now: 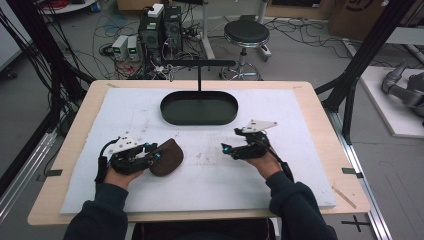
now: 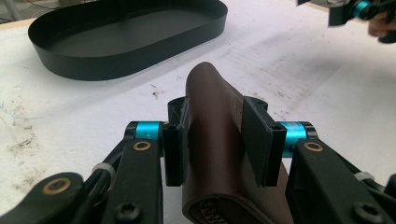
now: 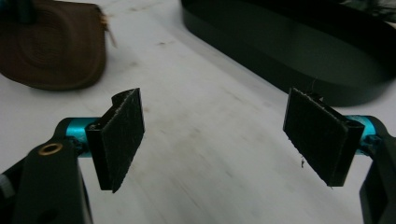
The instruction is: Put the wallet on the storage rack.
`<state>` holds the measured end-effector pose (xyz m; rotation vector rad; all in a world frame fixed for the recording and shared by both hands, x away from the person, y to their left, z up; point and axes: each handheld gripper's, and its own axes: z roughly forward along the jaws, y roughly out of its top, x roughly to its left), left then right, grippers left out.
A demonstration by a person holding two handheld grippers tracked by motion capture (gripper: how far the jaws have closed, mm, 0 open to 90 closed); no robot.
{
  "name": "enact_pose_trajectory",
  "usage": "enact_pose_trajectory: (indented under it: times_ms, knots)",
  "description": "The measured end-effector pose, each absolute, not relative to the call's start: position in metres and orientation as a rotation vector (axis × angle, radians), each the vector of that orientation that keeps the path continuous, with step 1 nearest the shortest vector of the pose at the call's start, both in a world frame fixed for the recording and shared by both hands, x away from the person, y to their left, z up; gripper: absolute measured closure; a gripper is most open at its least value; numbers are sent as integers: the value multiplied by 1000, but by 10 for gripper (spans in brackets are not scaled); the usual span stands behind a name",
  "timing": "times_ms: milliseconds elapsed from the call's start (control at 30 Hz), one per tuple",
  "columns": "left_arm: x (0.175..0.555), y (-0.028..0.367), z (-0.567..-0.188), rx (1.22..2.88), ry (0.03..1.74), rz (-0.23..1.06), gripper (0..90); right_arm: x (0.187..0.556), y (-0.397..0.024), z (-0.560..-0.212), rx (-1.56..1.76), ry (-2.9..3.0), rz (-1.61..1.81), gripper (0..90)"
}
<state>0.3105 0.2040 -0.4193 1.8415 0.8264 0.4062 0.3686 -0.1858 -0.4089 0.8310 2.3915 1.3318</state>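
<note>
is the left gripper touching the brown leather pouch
Touching. The left gripper view shows the left gripper with both black pads pressed against the sides of the brown leather pouch.

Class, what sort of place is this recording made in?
Probably a robotics lab or workshop: computer towers and tangled cables on the floor, a stool, and a padded table under a black frame.

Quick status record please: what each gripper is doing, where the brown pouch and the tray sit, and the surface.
left gripper: shut on the pouch, pads pressing both its sides
pouch: brown, leather-like, on the left half of the mat
right gripper: open, nothing between the pads, over bare mat
tray: black, oval, empty, far centre of the mat, apart from both grippers
surface: white mat, scuffed, on a wooden table
</note>
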Motion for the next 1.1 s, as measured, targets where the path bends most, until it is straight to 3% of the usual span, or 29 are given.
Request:
enact_pose_trajectory:
  times_ms: [200, 400, 467, 733, 833, 933, 1100]
  knots:
    - [311, 205, -420, 1842, 826, 401, 621, 375, -114, -422, 718, 2484, 1387, 208]
    - [311, 204, -419, 1843, 825, 402, 622, 374, -72, -432, 626, 2543, 1351, 210]
    - [311, 205, -419, 1844, 824, 400, 622, 372, -61, -436, 605, 2568, 1317, 243]
    - [310, 204, -420, 1835, 824, 382, 619, 375, -54, -444, 538, 2575, 1233, 225]
    - [311, 206, -420, 1805, 838, 371, 558, 374, -55, -445, 539, 2576, 1225, 225]
    - [312, 210, -418, 1751, 888, 387, 376, 374, -54, -445, 542, 2574, 1225, 225]
    - [312, 212, -426, 1811, 952, 318, 326, 375, -54, -446, 543, 2573, 1229, 225]
